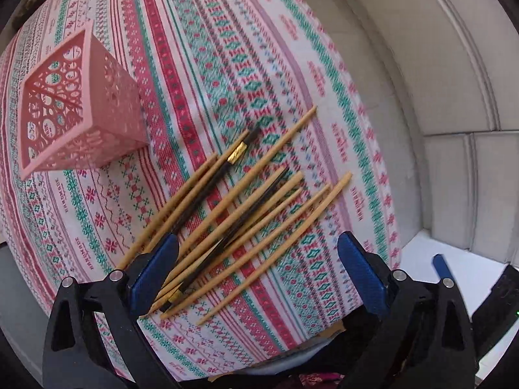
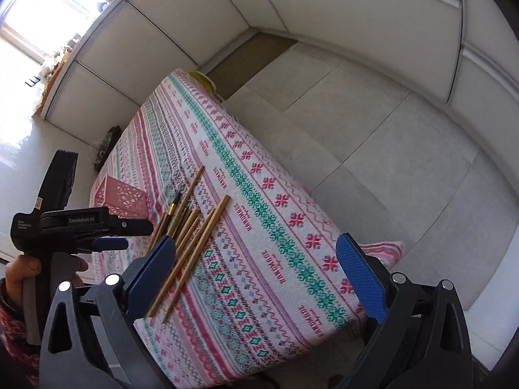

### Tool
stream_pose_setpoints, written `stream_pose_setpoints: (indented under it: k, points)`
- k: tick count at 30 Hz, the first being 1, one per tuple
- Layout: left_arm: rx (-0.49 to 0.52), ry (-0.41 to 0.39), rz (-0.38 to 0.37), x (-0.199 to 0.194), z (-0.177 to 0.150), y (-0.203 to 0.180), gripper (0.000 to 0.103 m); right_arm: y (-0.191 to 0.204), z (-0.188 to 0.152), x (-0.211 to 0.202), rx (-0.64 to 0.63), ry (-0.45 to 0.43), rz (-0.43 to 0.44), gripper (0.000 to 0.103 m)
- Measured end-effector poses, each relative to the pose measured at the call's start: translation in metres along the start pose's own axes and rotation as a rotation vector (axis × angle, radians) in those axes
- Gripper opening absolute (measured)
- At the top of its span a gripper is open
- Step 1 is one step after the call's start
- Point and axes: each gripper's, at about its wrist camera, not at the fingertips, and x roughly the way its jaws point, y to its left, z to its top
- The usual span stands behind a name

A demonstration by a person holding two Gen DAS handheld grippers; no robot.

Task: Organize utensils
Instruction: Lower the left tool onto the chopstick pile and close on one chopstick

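Above the patterned tabletop (image 1: 292,64), your left tongs (image 1: 258,256) and right tongs (image 2: 256,259) hang spread wide, gripping nothing; chopsticks (image 1: 233,214) lie scattered beside the pink basket (image 1: 74,103).

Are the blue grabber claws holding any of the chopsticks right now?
No. The left gripper and right gripper are both open and empty; the chopsticks lie loose on the tablecloth.

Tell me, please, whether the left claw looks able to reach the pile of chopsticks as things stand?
Probably yes: the left claw is open just above the chopsticks, which lie loose on the tablecloth, with nothing between. The pink holder stands well aside.
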Motion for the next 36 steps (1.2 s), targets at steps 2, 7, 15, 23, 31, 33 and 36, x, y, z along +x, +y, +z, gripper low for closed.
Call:
stream_pose_setpoints:
  k: [2, 7, 15, 23, 31, 33, 36]
  points:
    - [0.020, -0.080, -0.093, -0.018, -0.006, 0.000, 0.096, -0.001, 0.003, 0.011, 0.018, 0.047, 0.026, 0.096]
    - [0.127, -0.042, 0.156, 0.008, -0.015, 0.011, 0.084, -0.003, 0.003, 0.033, 0.054, 0.140, 0.058, 0.096]
    - [0.110, -0.020, 0.185, 0.026, -0.007, 0.020, 0.062, -0.001, 0.003, 0.036, 0.050, 0.148, 0.063, 0.096]
    - [0.152, -0.031, 0.298, 0.026, 0.026, 0.024, 0.031, 0.003, 0.005, 0.043, 0.034, 0.168, 0.058, 0.096]
    - [0.195, 0.012, 0.272, 0.051, 0.053, 0.039, 0.014, 0.003, 0.004, 0.046, 0.031, 0.167, 0.040, 0.096]
    - [0.180, 0.009, 0.251, 0.051, 0.050, 0.044, 0.013, 0.003, 0.004, 0.047, 0.035, 0.170, 0.034, 0.096]
    - [0.170, -0.031, 0.238, 0.052, 0.030, 0.045, 0.012, 0.002, 0.005, 0.046, 0.041, 0.165, 0.025, 0.096]
